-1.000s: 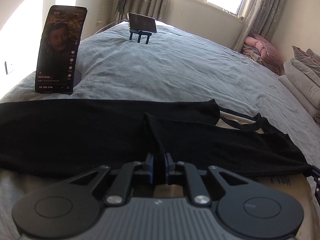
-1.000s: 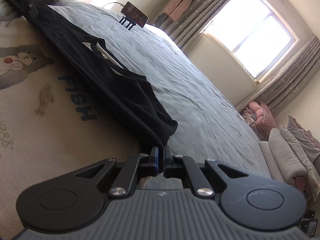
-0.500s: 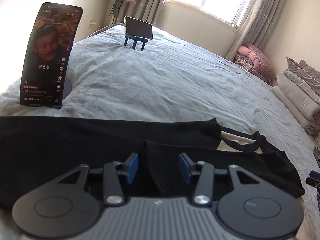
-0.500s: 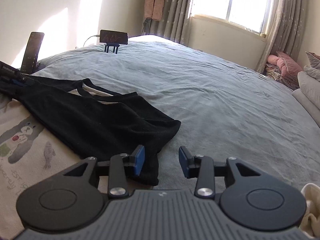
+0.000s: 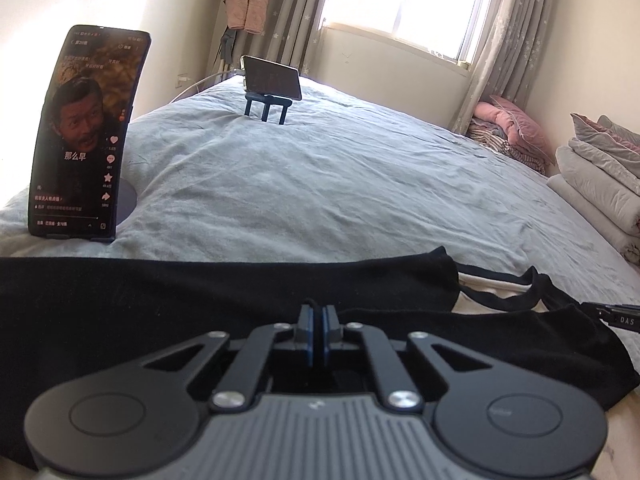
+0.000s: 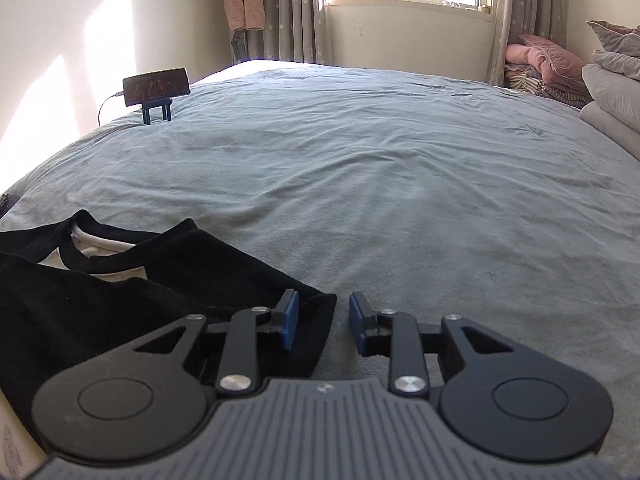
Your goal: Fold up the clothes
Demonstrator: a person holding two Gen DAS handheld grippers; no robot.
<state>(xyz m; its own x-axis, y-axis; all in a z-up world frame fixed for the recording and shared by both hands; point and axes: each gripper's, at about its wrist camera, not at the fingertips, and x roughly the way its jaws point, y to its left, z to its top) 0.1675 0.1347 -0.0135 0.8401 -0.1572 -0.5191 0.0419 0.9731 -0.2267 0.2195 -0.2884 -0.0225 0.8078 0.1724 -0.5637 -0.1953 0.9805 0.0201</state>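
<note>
The black-sleeved shirt (image 5: 224,304) lies on the bed (image 5: 340,184). The left gripper (image 5: 319,320) pinches its sleeve fold; the right gripper (image 6: 323,322), jaws apart and closing, straddles the sleeve edge (image 6: 320,320) and may grab bedsheet instead.

A black shirt (image 5: 224,292) with a cream body (image 6: 108,270) lies on a grey-blue bed (image 5: 320,184). Beyond the bed hang grey curtains (image 6: 304,8) dotted with small white flowers. Each black claw (image 6: 323,326) has blue pads (image 6: 289,326). Pink bedding (image 5: 516,124) sits beside the bed.
</note>
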